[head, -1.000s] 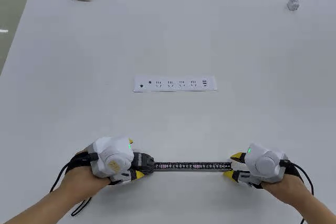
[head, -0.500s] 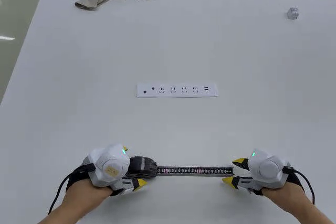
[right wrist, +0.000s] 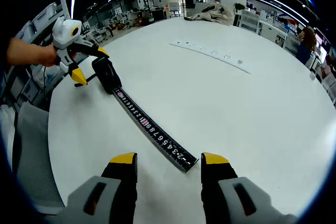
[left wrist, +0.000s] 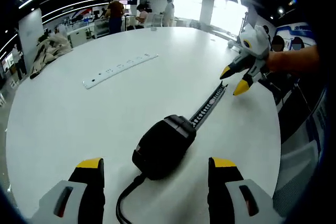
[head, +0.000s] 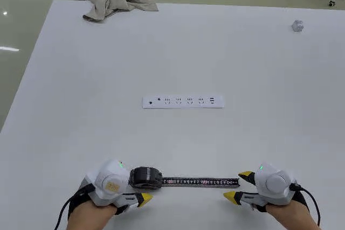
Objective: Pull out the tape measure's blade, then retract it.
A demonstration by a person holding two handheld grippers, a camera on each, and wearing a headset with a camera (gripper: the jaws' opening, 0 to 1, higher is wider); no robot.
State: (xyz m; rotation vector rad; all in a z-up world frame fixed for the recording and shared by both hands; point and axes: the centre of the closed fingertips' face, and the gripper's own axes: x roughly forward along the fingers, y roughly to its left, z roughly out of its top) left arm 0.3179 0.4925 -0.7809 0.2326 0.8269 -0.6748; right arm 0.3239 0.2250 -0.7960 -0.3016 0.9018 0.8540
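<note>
Left gripper (left wrist: 156, 165), jaws wide apart, brackets the black tape measure case (left wrist: 164, 145) without clamping it. Right gripper (right wrist: 169, 159), equally open and empty, faces the blade (right wrist: 149, 127) tip. The blade lies extended on the white tabletop (head: 178, 52) between them.

White numerals 2 to 9 read along the black tape measure's blade (right wrist: 152, 129) in the right gripper view. They climb toward 10 o'clock. Later digits blur.

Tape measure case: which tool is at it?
The left tool, jaws open around the black case; the right tool sits at the end of the blade.
</note>
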